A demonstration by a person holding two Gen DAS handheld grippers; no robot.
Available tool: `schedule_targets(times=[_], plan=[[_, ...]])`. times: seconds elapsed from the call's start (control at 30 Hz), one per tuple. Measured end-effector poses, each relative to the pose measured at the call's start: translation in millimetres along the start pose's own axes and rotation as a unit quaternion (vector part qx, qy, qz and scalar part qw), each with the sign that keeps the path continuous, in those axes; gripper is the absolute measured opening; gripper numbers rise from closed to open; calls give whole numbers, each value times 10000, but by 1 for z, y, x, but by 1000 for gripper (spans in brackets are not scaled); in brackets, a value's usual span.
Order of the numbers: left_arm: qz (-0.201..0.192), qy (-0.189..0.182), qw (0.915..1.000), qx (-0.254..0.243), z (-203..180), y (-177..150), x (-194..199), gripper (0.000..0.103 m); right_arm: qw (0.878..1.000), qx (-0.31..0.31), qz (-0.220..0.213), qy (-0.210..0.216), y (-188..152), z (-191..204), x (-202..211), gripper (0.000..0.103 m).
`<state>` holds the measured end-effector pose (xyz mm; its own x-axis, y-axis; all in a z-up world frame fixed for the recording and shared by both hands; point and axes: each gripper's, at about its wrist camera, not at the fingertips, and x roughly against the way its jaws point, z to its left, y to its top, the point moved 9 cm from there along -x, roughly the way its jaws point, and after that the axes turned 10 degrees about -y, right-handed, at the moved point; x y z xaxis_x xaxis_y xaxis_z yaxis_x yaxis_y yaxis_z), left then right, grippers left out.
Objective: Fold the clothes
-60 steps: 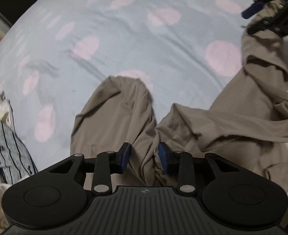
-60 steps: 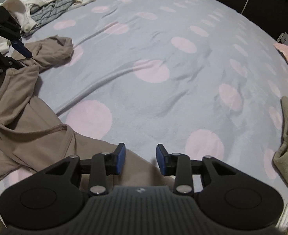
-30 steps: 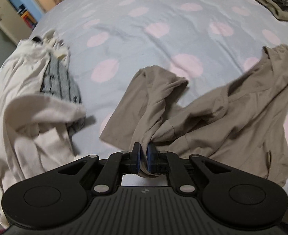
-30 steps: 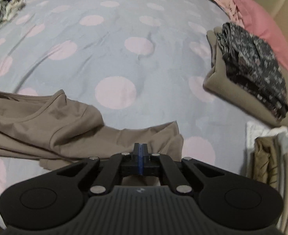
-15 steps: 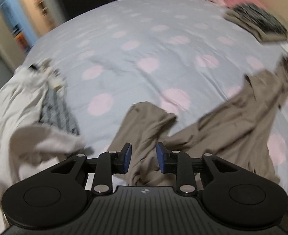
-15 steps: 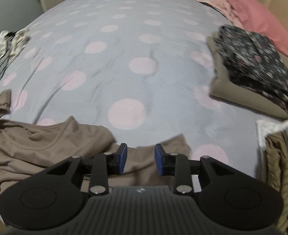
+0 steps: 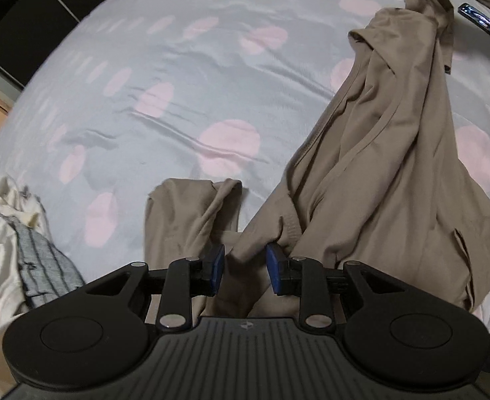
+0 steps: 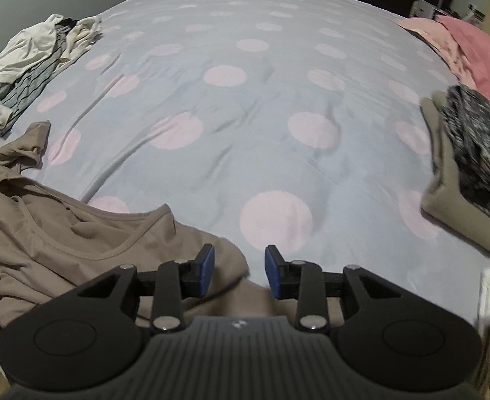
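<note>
The left tool [image 7: 244, 268] stands partly open over a bunched fold of a tan shirt [image 7: 388, 173]; its right pad [image 7: 274, 273] lies against the cloth, the left pad [image 7: 215, 271] seems just clear of it, though the bunching makes that hard to judge. Its jaws have just been opening, the fold between them. The right tool [image 8: 239, 271] is likewise partly open, its jaws just opened further, the shirt's [image 8: 78, 243] hem lying loose below the gap and gripped by neither pad. The shirt sprawls crumpled along the near edge of a bed [image 8: 251, 126] covered in a grey-blue sheet with pink dots. Beyond it, at the left, sits a heap of white and striped clothes [image 8: 35, 56]. At the right, a dark patterned garment lies on a folded stack [image 8: 461, 180], near a pink pillow [image 8: 475, 50].
</note>
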<state>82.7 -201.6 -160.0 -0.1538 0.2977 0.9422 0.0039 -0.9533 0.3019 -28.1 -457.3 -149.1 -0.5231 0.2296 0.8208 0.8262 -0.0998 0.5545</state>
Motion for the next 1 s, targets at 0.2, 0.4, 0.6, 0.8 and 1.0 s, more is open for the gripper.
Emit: schedule_targets(times=[0.2,0.4,0.6,0.8,1.0], plan=[[87,-228,9987,454,7,0,-13,8,9996,-36,46,272,4,11,-24,38],[-101,-459,9911,1244,22,0,-7,1,9985,297,370,279,-9,27,-50,34],[-1051,-512,9592,2574,58,9,33,0,9985,471,180,232,-3,34,-37,5],[-2053,104,9347,2900,74,27,94,0,9957,-130,-908,-152,39,15,20,4],[-3019,556,9088,2827,73,49,173,0,9770,-501,-1972,-641,67,-8,104,4]])
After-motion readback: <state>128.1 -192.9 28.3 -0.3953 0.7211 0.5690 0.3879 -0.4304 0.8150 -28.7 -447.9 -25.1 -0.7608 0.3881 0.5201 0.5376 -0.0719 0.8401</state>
